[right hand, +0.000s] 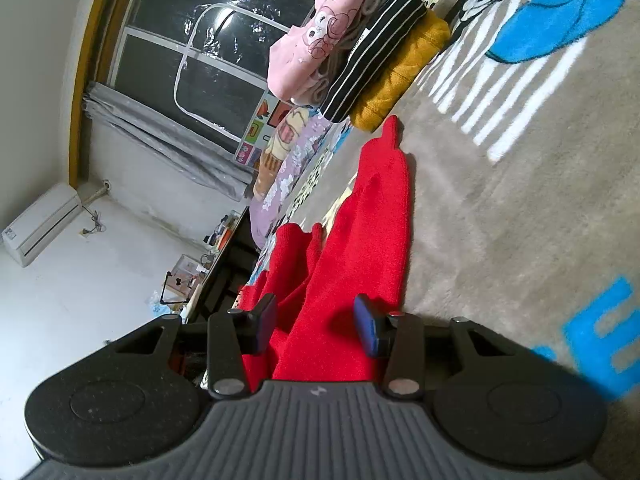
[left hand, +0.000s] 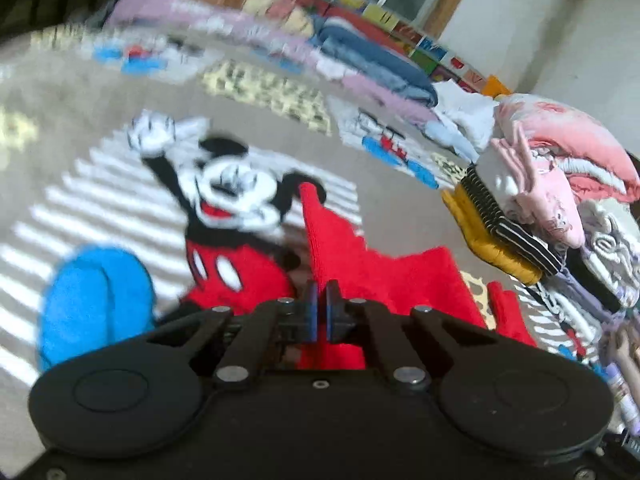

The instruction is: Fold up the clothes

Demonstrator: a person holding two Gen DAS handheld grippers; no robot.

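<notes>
Left wrist view: left gripper [left hand: 322, 304] pinches the red sweater [left hand: 360, 264]; right gripper [right hand: 316, 320] gapes — stack [right hand: 360, 60] already folded, sweater's fold barely begun.

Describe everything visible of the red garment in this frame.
The red garment is a fuzzy knit, bright red, lying partly spread on the grey Mickey-print blanket, with long narrow sections, likely sleeves, stretching away from both cameras. The left gripper looks shut on its near edge; the right gripper is open, fingers straddling the fabric. Folded clothes sit stacked beyond it, apart.
</notes>
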